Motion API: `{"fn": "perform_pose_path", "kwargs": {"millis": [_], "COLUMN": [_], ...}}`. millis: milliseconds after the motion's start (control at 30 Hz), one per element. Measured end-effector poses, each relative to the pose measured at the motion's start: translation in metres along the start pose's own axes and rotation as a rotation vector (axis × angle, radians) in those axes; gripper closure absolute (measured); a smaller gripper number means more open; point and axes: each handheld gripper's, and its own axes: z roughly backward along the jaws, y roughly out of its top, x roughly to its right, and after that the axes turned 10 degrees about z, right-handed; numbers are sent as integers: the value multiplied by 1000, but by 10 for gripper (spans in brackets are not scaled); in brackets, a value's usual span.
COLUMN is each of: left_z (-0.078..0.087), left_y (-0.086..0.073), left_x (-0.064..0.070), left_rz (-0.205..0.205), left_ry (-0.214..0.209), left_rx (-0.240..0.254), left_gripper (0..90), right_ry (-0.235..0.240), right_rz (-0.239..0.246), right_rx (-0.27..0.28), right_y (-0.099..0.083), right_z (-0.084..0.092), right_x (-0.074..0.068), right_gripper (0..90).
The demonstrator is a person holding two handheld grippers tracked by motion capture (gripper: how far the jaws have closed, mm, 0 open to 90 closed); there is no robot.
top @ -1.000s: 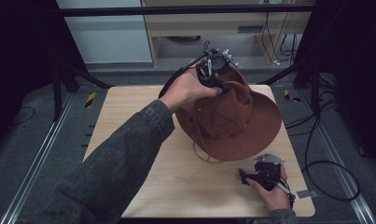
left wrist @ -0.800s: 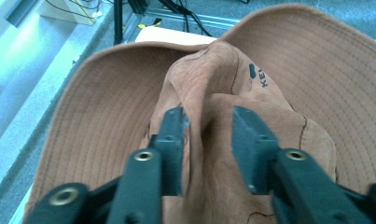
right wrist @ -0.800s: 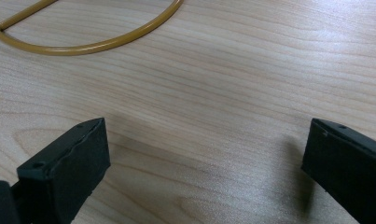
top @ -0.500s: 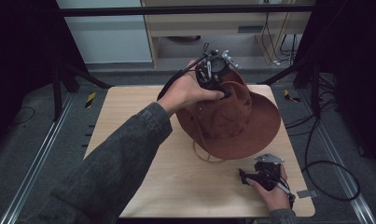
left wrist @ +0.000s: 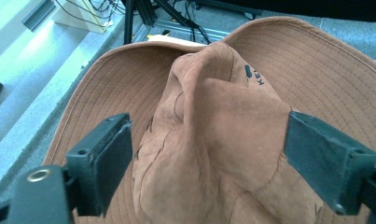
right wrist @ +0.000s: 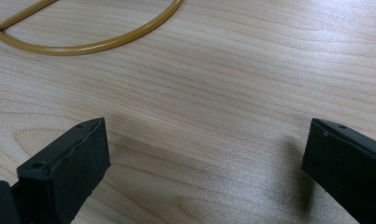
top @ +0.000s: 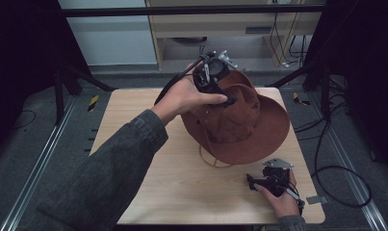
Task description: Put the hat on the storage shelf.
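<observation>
Change: over the last second the left gripper [top: 214,77] has shifted slightly over the crown of the hat [top: 239,122], and the hat itself has turned a little on the tabletop [top: 148,159], its brim sitting differently than a second ago.
Meaning: this reads as the left hand settling the gripper around the crown for a pinch; the grasp looks lined up but not yet closed.
Left gripper: jaws spread wide, one on each side of the soft creased crown [left wrist: 218,140]; in the left gripper view neither jaw clearly presses the fabric, so it has hold of nothing.
Right gripper: the right gripper [top: 271,182] rests low at the near right of the tabletop, unmoved from a second ago, jaws wide apart over bare wood [right wrist: 209,116], holding nothing.
Hat position: on the far right half of the tabletop, crown up and tilted, brim spread around it.
Cord: a tan chin cord [top: 212,161] loops out from under the near brim onto the wood; a curve of it shows ahead of the right gripper [right wrist: 83,44].
Count: one hat, one cord, two grippers, one tabletop.
Judgement: closing on the crown would crumple it, since the suede looks limp.
</observation>
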Motion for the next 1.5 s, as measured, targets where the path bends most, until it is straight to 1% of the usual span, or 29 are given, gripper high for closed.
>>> {"fn": "perform_pose_path", "kwargs": {"millis": [133,200,333,367,500,533,700,767,900,1033,1167,1267,1400,1500], "left_z": [10,16,35,39,58,64,78,82,87,94,100,103,98,93], "left_y": [-6,-9,-20,-22,-38,-46,-73,-84,-107,-127,-148,-164,-185,-197], "left_x": [-2,-3,-5,-6,-12,-15,-26,-30,-37,-40,-43,-46,-49,-51], "left_rz": [25,32,43,43,58,67,100,113,143,157,169,198,207,210], "left_ry": [-6,2,17,18,35,33,45,45,60,60,76,74,89,101], "left_rx": [26,43,77,77,96,108,117,116,126,142,157,185,163,148], "left_gripper": [110,104,88,86,81,79,70,66,62,50,47,47,47,51], "right_ry": [0,0,0,0,0,1,-1,0,1,-1,-1,-2,-2,-2], "right_rz": [1,0,0,0,0,0,3,0,0,0,0,0,1,1], "right_rx": [0,0,0,0,0,0,0,0,0,-2,-2,-2,-1,-1], "right_y": [0,0,0,0,0,0,0,0,0,0,0,0,0,0], "right_z": [0,0,0,0,0,0,0,0,0,0,0,0,0,0], "right_x": [0,0,0,0,0,0,0,0,0,0,0,0,0,0], "right_gripper": [8,8,8,7,8,7,7,7,8,7,7,7,7,7]}}
